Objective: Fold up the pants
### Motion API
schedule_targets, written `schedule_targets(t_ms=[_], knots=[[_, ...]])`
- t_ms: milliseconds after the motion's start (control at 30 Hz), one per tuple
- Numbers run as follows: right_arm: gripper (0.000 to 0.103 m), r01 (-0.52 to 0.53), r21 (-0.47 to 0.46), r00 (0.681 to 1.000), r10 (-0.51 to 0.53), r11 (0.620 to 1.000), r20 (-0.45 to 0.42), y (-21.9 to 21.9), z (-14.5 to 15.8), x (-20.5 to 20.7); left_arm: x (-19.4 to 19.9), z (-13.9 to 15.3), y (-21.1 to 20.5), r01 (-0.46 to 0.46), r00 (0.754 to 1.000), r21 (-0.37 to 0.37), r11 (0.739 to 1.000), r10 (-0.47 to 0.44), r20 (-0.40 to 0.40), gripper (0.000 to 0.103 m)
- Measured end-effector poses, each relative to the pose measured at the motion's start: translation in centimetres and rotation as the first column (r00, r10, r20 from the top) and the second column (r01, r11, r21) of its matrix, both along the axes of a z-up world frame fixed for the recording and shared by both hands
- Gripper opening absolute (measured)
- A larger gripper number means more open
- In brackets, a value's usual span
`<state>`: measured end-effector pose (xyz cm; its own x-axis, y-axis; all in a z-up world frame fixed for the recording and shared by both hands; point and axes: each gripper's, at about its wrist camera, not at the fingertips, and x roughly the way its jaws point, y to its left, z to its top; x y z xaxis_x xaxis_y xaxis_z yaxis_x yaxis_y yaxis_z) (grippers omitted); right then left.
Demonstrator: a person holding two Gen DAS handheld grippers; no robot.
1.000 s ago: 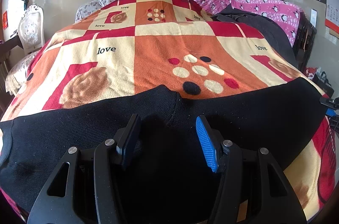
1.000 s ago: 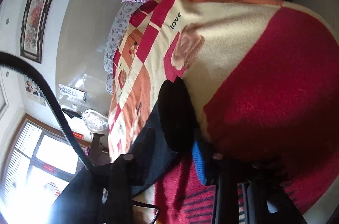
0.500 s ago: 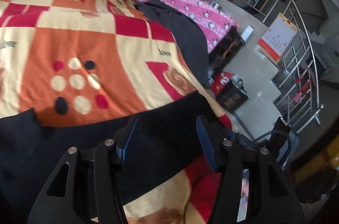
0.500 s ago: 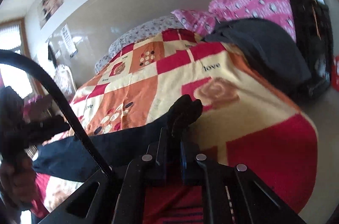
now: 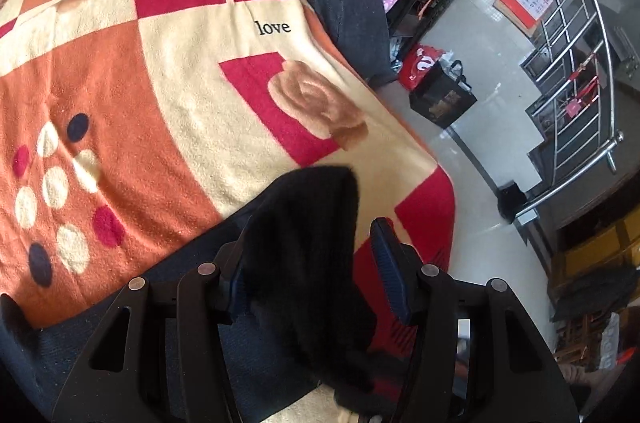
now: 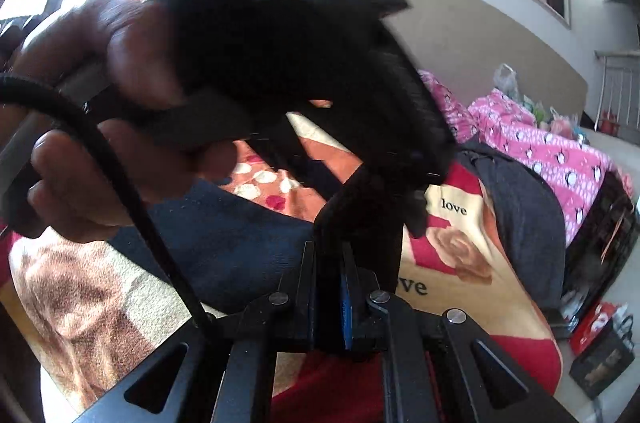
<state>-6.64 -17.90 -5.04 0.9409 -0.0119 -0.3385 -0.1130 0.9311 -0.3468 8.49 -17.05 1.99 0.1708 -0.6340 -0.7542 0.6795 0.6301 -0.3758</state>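
The right gripper (image 6: 344, 287), fingers clamped on the pants (image 6: 240, 243), has lifted their end off the bed (image 5: 160, 63); that end now stands low-centre between the left gripper's (image 5: 308, 263) apart fingers, probably for a handover.

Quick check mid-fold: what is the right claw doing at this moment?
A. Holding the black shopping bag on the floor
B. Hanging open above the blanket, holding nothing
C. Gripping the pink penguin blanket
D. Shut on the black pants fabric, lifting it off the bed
D. In the right wrist view the right claw has its fingers pressed together on the black pants, whose cloth rises up in front of the camera above the patterned blanket.
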Motion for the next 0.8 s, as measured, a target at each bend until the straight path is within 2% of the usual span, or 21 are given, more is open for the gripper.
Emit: schedule_targets(t_ms=[100, 200, 233, 267, 333, 467, 533, 700, 800], knots=[[0.009, -0.024, -0.066, 1.000, 0.025, 0.998, 0.013, 1.4, -0.5, -0.5, 0.0, -0.3, 0.6, -0.053, 0.999, 0.028, 0.998, 0.052, 0.016, 0.054], [0.009, -0.031, -0.089, 0.999, 0.032, 0.996, 0.011, 1.6, -0.8, -0.6, 0.0, -0.3, 2.1, -0.108, 0.994, -0.004, 0.994, 0.108, 0.019, 0.054], [0.009, -0.031, -0.087, 0.999, 0.031, 0.996, 0.009, 1.4, -0.9, -0.5, 0.0, -0.3, 2.8, -0.124, 0.992, -0.029, 0.992, 0.125, 0.018, 0.049], [0.009, -0.028, -0.084, 1.000, 0.029, 0.996, 0.009, 1.3, -0.8, -0.4, 0.2, -0.5, 3.4, -0.136, 0.991, -0.052, 0.989, 0.136, 0.006, 0.033], [0.009, -0.027, -0.083, 1.000, 0.028, 0.996, 0.004, 1.2, -0.7, -0.2, 1.0, -1.0, 4.0, -0.156, 0.988, -0.081, 0.984, 0.154, -0.028, 0.012], [0.009, -0.045, -0.105, 0.999, 0.044, 0.993, -0.006, 2.1, -0.3, -0.2, 1.0, -1.2, 5.9, -0.220, 0.975, -0.132, 0.967, 0.217, -0.038, 0.010], [0.009, -0.060, -0.068, 0.998, 0.059, 0.996, -0.017, 2.2, 0.5, -0.1, 0.6, -0.7, 7.5, -0.238, 0.971, -0.156, 0.958, 0.237, -0.029, 0.010], [0.009, -0.146, -0.028, 0.989, 0.145, 0.989, -0.032, 5.0, 2.1, 0.3, 0.0, 0.1, 13.8, -0.279, 0.958, -0.192, 0.941, 0.286, 0.009, 0.009], [0.009, -0.217, -0.039, 0.976, 0.215, 0.975, -0.042, 8.3, 2.0, 0.7, 0.0, -0.2, 18.5, -0.347, 0.936, -0.179, 0.921, 0.353, 0.000, 0.009]])
